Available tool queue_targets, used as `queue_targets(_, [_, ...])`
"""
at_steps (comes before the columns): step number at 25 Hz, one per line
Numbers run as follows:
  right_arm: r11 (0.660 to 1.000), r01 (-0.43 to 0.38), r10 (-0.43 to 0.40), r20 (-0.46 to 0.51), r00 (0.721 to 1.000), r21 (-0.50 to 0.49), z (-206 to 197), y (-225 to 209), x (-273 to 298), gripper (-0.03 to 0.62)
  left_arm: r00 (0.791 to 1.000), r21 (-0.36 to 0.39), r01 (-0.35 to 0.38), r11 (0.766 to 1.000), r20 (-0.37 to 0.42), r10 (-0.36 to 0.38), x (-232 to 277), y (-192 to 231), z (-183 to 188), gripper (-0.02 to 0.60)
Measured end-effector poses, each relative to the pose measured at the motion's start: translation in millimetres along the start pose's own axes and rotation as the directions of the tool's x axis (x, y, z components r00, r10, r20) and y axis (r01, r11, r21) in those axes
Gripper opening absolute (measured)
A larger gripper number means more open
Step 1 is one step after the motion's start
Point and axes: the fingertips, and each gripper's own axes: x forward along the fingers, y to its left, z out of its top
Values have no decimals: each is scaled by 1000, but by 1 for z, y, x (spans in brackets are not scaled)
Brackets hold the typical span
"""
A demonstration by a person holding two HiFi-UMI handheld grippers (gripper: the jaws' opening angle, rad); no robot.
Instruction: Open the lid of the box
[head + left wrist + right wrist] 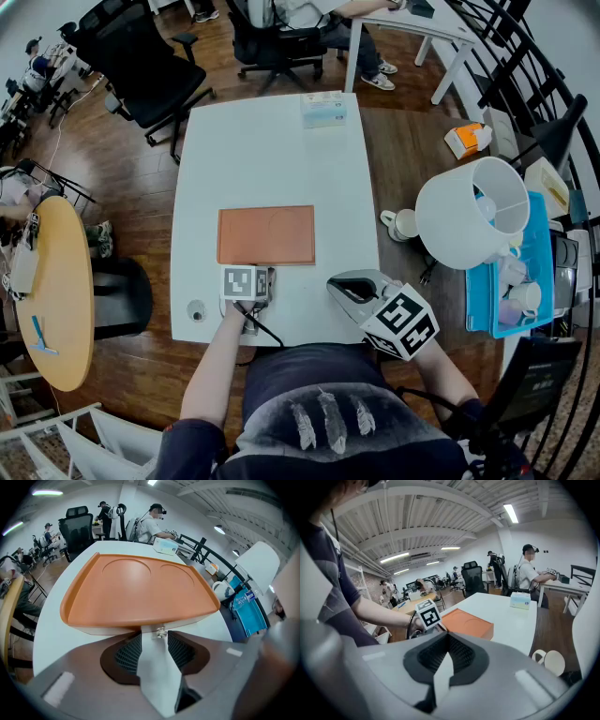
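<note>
Head view: the box [266, 234] lies flat on the table [281, 141], its long side running across you. Your left gripper [263, 279] is at its near edge, and your right gripper [349, 286] is farther off, past the table edge.

Left gripper view: your fingers are spread, with the small clasp [161, 632] between them, not pinched.

Right gripper view: your fingers are pressed together on nothing, and the box is ahead, well apart.

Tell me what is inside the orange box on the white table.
Nothing inside shows: the orange lid, with two round recesses, lies shut on the box. Only the small metal clasp at its front edge is visible; the contents are covered.
</note>
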Motion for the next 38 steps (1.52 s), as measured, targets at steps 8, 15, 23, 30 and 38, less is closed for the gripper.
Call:
queue_targets(8, [1000,-30,30,-5,1000,7,-7,-4,-6,3,992,-36,-59,998,-110,55,15,-7,-9,223])
queue_targets(15, [999,-39,39,-11,999,15,-13,-6,-9,3,980,-32,-89,996,-182,81,14,-15,-15,107])
queue_targets(23, [999,-43,43,-12,999,21,-15,-7,-11,3,975,10,-88,996,-202,88,15,-18,-15,91])
queue_targets(30, [999,-43,43,-23,999,-4,-12,-6,-2,3,978,-11,-27,1000,-208,24,10,-21,-29,86])
queue_targets(38, [998,-34,31,-70,997,-46,0,-8,16,3,976,-25,18,1000,-217,-23,-2,-29,-62,84])
